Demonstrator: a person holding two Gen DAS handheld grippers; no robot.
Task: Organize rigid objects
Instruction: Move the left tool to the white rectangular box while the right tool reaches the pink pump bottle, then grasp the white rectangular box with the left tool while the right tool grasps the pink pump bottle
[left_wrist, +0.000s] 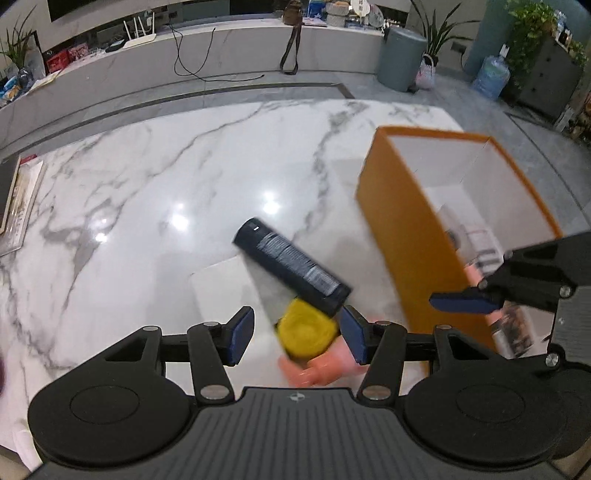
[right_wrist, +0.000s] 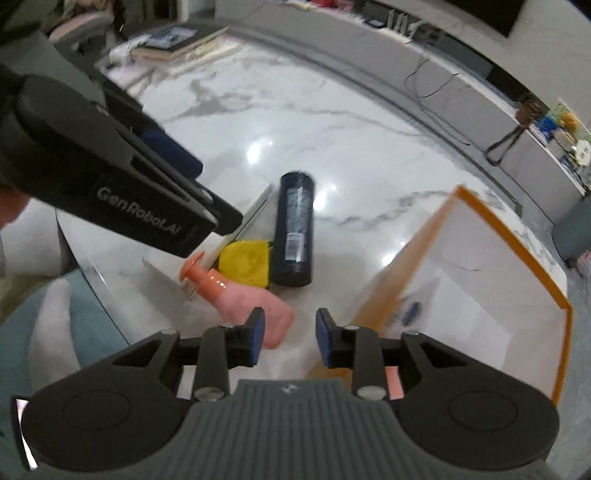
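- The left gripper (left_wrist: 297, 334) hung with its jaws apart over a yellow ball (left_wrist: 304, 332), pads clear of it.
- The right gripper (right_wrist: 290, 338) stood partly open and empty, beside a pink bottle (right_wrist: 243, 301) lying on its side.
- A dark can (right_wrist: 294, 229) lay on the marble table (right_wrist: 332, 122), touching the ball (a white tray (left_wrist: 221, 291) beneath).
- An orange box (left_wrist: 402, 240) stood open nearby, with small items inside.

You are working in a home living room: a glossy white marble table (left_wrist: 155, 192), a long grey media ledge (left_wrist: 221, 44) carrying a white router (left_wrist: 138, 33), potted plants (left_wrist: 436, 33).
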